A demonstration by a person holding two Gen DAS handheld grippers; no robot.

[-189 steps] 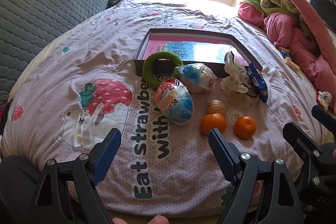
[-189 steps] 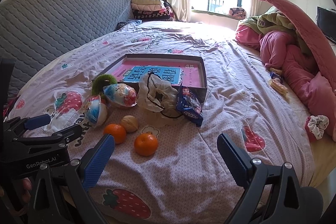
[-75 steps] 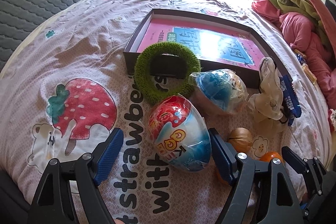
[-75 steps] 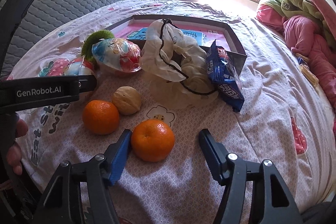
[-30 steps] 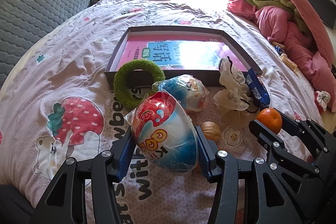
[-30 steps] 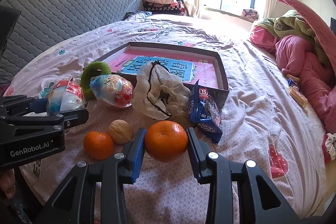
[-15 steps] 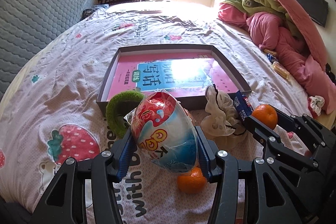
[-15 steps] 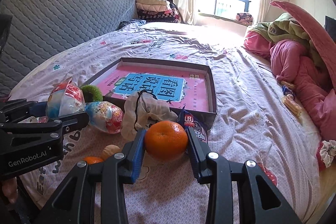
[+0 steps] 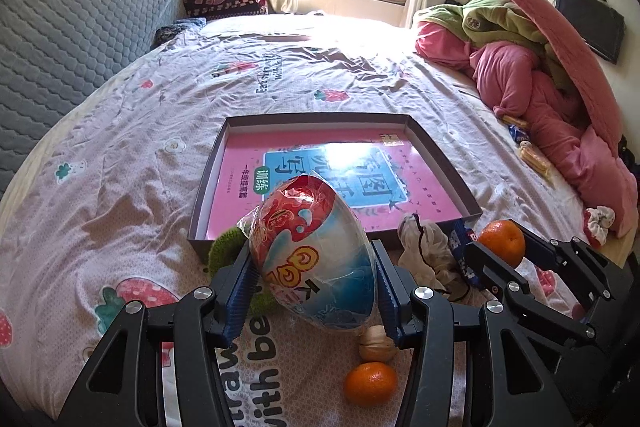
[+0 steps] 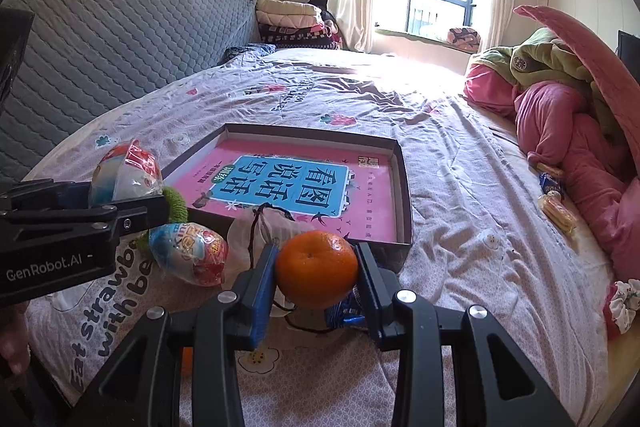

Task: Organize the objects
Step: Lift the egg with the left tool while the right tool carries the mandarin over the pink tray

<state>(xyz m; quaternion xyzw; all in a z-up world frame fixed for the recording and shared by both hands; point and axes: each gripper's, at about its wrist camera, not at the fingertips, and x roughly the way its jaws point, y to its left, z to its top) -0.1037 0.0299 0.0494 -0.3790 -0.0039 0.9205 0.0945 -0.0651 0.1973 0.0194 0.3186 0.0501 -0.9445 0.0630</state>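
Note:
My left gripper is shut on a large red-and-blue wrapped toy egg, held above the bed in front of the dark shallow box with a pink book inside. My right gripper is shut on an orange, held above the bed near the box's front edge; it shows at the right of the left wrist view. On the bed lie a second toy egg, a green ring, a walnut, another orange, a white pouch and a blue snack packet.
A grey quilted headboard runs along the left. Pink and green bedding is piled at the right, with snack packets beside it. Folded blankets lie under the window. The flowered sheet stretches beyond the box.
Both grippers have risen and moved forward toward the box, each still holding its object. The items on the bed have not moved.

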